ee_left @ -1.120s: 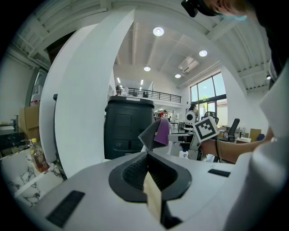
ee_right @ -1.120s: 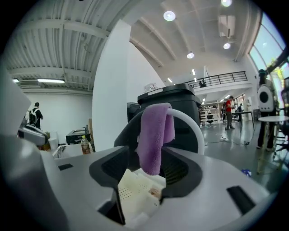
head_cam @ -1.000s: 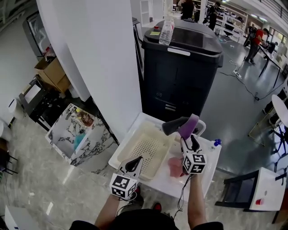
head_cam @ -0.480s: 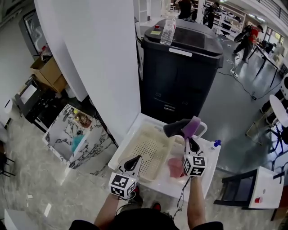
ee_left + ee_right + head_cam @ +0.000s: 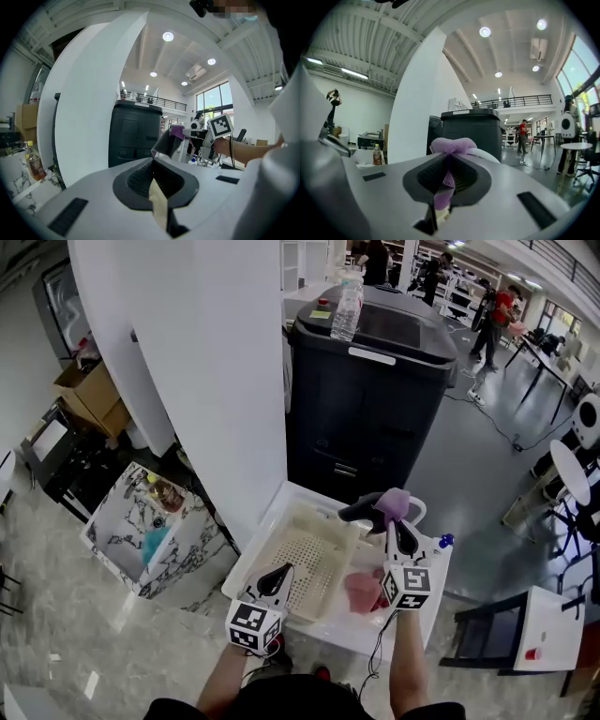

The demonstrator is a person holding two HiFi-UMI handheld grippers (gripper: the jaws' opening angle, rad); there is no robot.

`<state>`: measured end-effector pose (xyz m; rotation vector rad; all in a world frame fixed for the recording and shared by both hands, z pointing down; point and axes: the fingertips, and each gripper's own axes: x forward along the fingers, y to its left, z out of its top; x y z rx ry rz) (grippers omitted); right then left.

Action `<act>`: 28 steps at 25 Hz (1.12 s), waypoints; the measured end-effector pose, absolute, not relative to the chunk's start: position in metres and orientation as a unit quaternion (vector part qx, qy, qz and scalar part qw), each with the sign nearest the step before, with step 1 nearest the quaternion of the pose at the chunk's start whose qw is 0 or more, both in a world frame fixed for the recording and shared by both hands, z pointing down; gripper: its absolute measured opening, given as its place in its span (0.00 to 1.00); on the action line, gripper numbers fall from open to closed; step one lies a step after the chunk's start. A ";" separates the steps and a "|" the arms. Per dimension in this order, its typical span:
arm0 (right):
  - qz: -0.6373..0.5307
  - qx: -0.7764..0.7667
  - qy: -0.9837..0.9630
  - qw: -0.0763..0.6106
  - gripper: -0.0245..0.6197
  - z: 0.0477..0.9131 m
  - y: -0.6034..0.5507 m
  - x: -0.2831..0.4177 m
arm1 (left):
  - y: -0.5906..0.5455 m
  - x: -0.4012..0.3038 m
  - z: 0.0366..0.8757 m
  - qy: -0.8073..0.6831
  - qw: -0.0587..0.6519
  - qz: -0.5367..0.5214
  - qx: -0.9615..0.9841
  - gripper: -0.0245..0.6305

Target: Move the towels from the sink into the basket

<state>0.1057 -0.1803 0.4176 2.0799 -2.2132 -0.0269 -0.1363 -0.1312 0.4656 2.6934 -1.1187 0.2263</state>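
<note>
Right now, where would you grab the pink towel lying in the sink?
Probably pinch the crumpled hump on top of the pink towel, coming straight down from above. It lies bunched low in the white sink, with the basket wall close on its left, so a sideways approach looks blocked.

A sink (image 5: 258, 545) stands before a large bin (image 5: 375, 409), which has a bottle (image 5: 346, 304) on its lid. A pillar (image 5: 211, 381) rises to the left. A basket (image 5: 314, 554) fills the sink's left part. Right of it lies a towel (image 5: 360, 591), seemingly in the basin. The right gripper (image 5: 394, 524) holds a second towel (image 5: 395, 504) above the far edge. The left gripper (image 5: 278, 579) is at the basket's near edge.
</note>
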 end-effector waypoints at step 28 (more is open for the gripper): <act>-0.079 0.618 -0.782 0.006 0.10 0.331 -0.214 -0.006 | -0.152 -0.210 0.461 -0.421 0.111 0.056 0.899 0.04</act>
